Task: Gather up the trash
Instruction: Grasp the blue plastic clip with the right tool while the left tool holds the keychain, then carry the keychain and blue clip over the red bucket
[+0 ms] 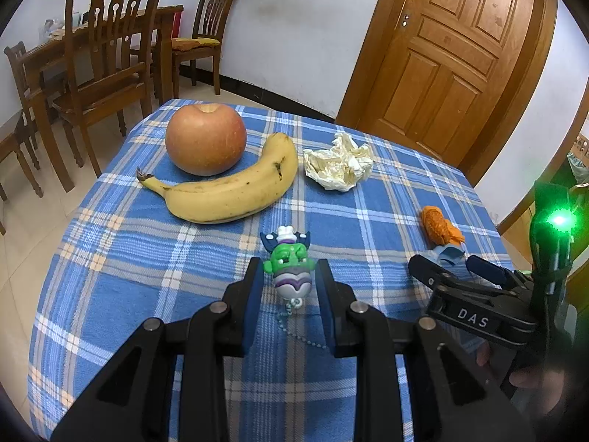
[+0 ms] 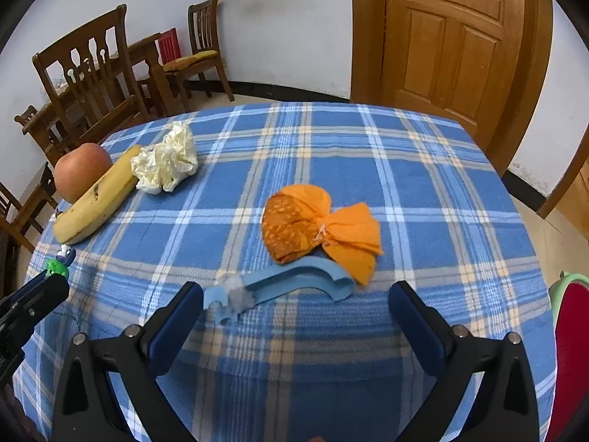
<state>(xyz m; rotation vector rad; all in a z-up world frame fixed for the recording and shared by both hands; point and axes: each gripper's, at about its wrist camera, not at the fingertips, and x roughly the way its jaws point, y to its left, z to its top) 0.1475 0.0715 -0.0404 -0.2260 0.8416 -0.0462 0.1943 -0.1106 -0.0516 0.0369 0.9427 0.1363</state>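
On the blue plaid tablecloth lie a crumpled pale paper wad, an orange tied wrapper and a curved light-blue strip with grey fluff. My right gripper stands wide open just short of the blue strip, with nothing between its pads. My left gripper sits low over the cloth. A small green toy figure on a ball chain is between its fingertips, and its ears touch the pads. In the right wrist view one finger shows at the left edge.
A red apple and a banana lie at the far left of the table. Wooden chairs and a dining table stand beyond it, a wooden door at the back right. Something red and green is at the table's right side.
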